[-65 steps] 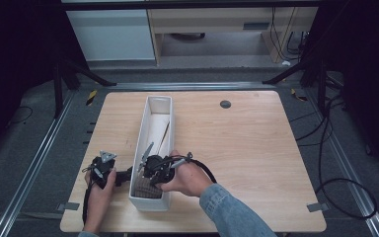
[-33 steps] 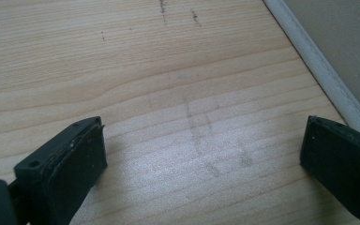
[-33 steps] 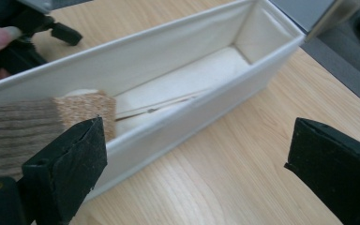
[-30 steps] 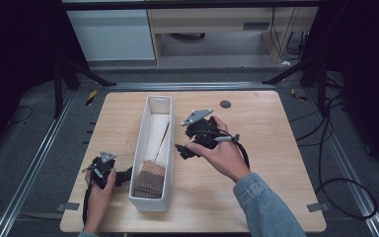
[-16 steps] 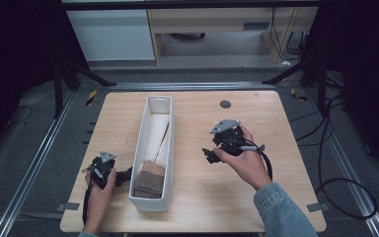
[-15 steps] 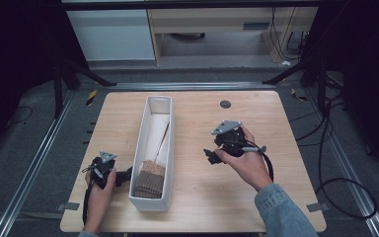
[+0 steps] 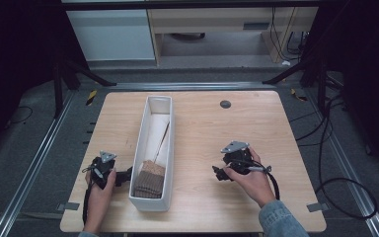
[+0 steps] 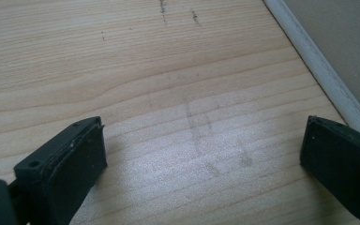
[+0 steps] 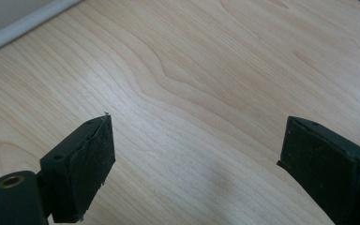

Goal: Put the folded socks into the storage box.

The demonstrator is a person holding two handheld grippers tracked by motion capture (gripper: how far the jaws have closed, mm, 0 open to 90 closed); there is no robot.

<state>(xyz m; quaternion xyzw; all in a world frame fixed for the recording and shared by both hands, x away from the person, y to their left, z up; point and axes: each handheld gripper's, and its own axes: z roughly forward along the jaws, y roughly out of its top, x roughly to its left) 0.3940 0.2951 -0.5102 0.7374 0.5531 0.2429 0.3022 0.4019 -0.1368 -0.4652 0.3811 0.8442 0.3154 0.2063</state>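
A long white bin (image 7: 139, 148) lies lengthwise on the wooden table (image 7: 202, 123). At its near end sits a brown woven bundle (image 7: 149, 177), and a thin stick (image 7: 162, 140) runs from it toward the far end. My left gripper (image 7: 124, 176) rests on the table against the bin's left side. In the left gripper view it (image 8: 201, 129) is open over bare wood, with the bin wall (image 8: 328, 84) at the upper right. My right gripper (image 7: 218, 173) lies on the table right of the bin, pointing toward it. It (image 9: 198, 124) is open with nothing between the jaws.
A small dark round disc (image 7: 225, 103) is set into the table near its far edge. Cables (image 7: 325, 163) trail on the floor to the right. Metal rails (image 7: 34, 163) run along both sides of the table. A cabinet (image 7: 113, 34) stands beyond it.
My right gripper left the near end of the bin, swung up and to the right, then came down onto the table right of the bin. The left gripper has stayed put.
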